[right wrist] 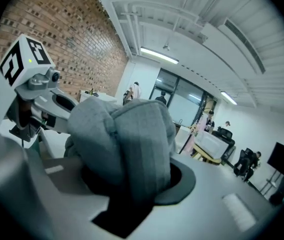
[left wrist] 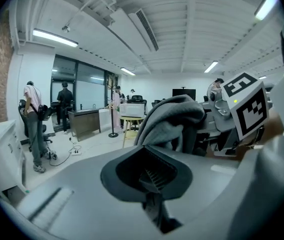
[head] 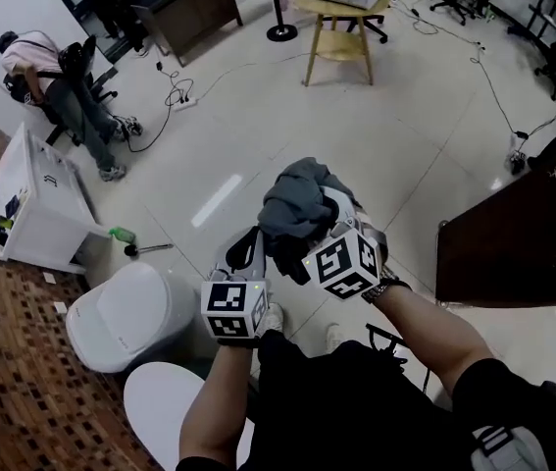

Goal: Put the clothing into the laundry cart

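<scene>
Clothing [head: 295,202] aloft in right gripper [head: 341,226]

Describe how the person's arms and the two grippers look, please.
The left gripper and right gripper have pale grey bodies; each carries a white cube with black square markers. The forearms are bare, a dark wristwatch is on the right wrist, and the right sleeve is black and short.

Crumpled grey fabric clothing bundle [head: 295,202] [right wrist: 126,144], bunched into a rounded, folded wad; held off the floor, above and right of the white domed-lid bin [head: 126,317]; clamped in the right gripper [head: 331,226]; a dark trailing end pinched by the left gripper [head: 253,250].
</scene>
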Demonstrator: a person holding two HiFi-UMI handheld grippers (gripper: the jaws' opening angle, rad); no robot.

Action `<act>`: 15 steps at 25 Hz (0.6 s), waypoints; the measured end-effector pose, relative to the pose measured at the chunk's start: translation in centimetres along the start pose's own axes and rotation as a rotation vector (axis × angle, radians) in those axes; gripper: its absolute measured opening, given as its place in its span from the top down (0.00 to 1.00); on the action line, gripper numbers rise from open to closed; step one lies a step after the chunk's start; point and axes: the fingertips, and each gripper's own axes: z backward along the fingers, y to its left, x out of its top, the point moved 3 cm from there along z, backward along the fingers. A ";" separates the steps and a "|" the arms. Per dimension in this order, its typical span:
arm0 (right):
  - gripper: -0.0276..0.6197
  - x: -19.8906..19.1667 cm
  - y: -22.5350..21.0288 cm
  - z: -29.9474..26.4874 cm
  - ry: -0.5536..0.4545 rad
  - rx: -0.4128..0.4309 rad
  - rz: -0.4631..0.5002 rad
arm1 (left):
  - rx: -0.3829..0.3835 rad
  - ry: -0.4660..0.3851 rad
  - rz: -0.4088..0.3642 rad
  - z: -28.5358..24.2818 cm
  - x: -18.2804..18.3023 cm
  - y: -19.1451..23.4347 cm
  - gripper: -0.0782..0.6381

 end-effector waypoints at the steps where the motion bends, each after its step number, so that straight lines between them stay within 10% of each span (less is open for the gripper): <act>1: 0.72 0.0 -0.8 0.6 0.012 -0.024 -0.011 | -0.030 0.002 -0.001 -0.6 0.5 -0.6 0.89; 15: 0.72 5.4 -6.5 8.3 0.220 -0.437 -0.143 | -0.541 -0.019 -0.052 -5.6 10.9 -3.8 0.89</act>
